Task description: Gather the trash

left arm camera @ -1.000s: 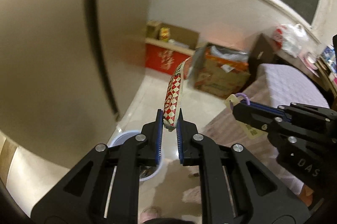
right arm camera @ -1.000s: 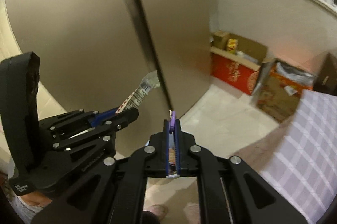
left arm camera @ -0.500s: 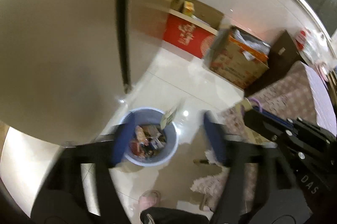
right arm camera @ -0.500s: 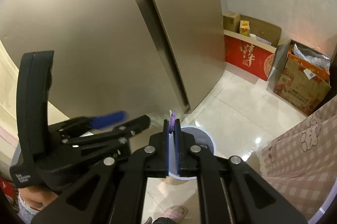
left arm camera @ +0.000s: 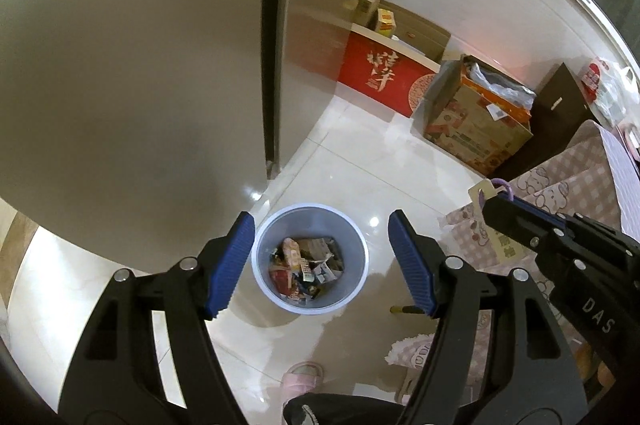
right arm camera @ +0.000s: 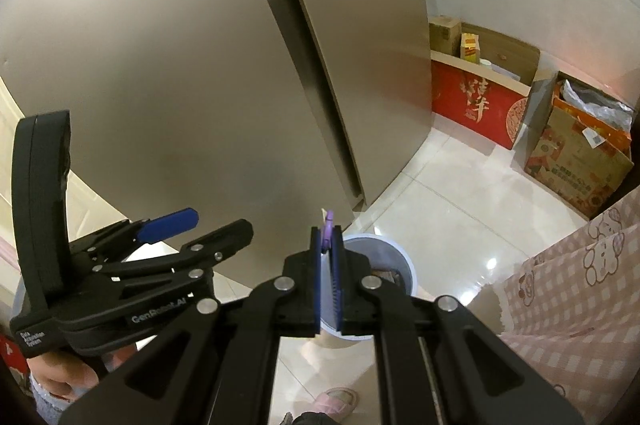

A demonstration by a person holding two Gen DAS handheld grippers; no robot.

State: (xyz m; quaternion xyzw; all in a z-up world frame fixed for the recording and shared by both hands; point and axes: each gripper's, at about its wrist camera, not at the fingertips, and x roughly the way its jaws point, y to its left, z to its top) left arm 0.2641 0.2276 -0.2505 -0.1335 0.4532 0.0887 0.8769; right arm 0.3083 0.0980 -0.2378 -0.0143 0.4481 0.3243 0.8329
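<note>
A pale blue trash bin (left arm camera: 358, 245) stands on the tiled floor with several wrappers (left arm camera: 304, 269) inside. My left gripper (left arm camera: 320, 221) hangs above it, open, with nothing between its blue pads (left arm camera: 230, 265). To its right, my right gripper (left arm camera: 490, 203) is shut on a small paper tag (left arm camera: 480, 191) with a purple loop (left arm camera: 505, 183). In the right wrist view the right gripper (right arm camera: 327, 237) pinches that purple-looped tag (right arm camera: 329, 221). The bin (right arm camera: 400, 257) shows just behind it, and the open left gripper (right arm camera: 220, 221) is at the left.
A tall beige fridge (left arm camera: 140, 65) rises close behind the bin. A red box (left arm camera: 380, 77) and a printed cardboard box (left arm camera: 476, 129) stand by the far wall. A pink checked tablecloth (left arm camera: 568, 193) hangs at the right. A pink slipper (left arm camera: 302, 375) is near the bottom edge.
The left gripper let go of the red-and-white wrapper, which dropped toward the bin, and its jaws now stand wide. Both grippers sank and tipped down over the bin. The right one stayed shut.
</note>
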